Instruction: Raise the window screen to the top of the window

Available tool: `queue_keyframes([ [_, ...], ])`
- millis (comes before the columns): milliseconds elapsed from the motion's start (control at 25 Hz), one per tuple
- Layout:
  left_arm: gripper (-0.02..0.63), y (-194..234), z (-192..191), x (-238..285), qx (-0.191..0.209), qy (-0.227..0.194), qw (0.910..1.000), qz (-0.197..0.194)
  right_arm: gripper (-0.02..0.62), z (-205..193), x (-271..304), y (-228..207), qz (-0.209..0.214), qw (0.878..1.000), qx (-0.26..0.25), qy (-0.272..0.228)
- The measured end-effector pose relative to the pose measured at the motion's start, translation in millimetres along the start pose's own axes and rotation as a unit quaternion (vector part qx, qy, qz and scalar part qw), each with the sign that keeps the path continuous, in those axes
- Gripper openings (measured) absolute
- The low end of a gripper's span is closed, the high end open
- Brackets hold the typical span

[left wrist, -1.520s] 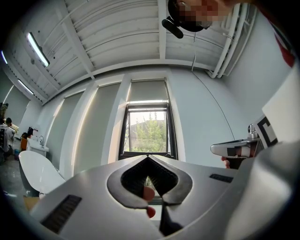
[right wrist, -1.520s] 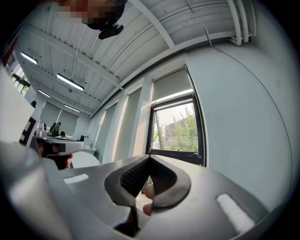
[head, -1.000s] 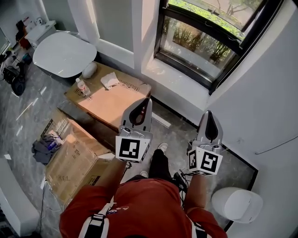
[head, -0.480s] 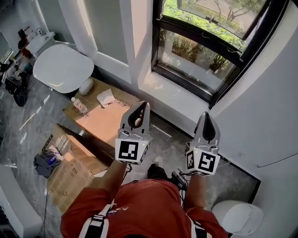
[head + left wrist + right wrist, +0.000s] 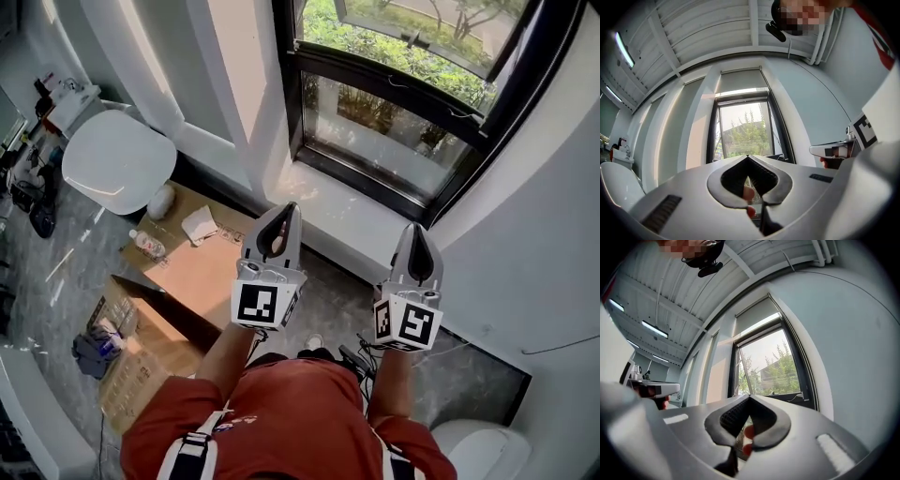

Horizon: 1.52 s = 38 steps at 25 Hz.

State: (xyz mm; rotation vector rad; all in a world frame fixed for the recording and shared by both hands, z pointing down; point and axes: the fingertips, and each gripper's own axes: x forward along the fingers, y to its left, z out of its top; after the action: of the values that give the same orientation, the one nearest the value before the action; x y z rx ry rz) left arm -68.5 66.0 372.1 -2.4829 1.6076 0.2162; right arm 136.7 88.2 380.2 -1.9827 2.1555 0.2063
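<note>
A black-framed window stands ahead above a white sill, with green bushes outside. A grey roller screen covers only the top part of the opening; it shows again as the screen in the right gripper view. My left gripper and right gripper are held side by side in front of the sill, pointing at the window and apart from it. Both are shut with nothing between the jaws; the left gripper and right gripper show their tips meeting.
Cardboard boxes lie on the floor at the left, with a water bottle and a crumpled cloth on them. A white rounded tub sits further left. A white rounded fixture stands at the lower right by the wall.
Both grippers and the person have moved forward toward the window, which now fills more of the head view. The boxes and the tub have slid left and down. Both jaws stay shut.
</note>
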Motion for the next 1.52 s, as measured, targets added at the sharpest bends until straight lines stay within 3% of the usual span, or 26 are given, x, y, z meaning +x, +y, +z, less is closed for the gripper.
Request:
queue_keyframes([
  [760,0.004,4,-34,118,-0.02,-0.012,0.9991,-0.035,0.009,-28,79,-55,-0.04,0.999,-0.022,0.0],
  [1080,0.004,38,-58,205,-0.028,-0.018,0.9975,-0.062,0.009,-48,163,-63,-0.066,0.997,-0.035,0.001],
  [1520,0.003,91,-102,327,-0.076,0.008,0.9915,-0.106,0.009,-76,280,-60,-0.106,0.991,-0.07,0.034],
])
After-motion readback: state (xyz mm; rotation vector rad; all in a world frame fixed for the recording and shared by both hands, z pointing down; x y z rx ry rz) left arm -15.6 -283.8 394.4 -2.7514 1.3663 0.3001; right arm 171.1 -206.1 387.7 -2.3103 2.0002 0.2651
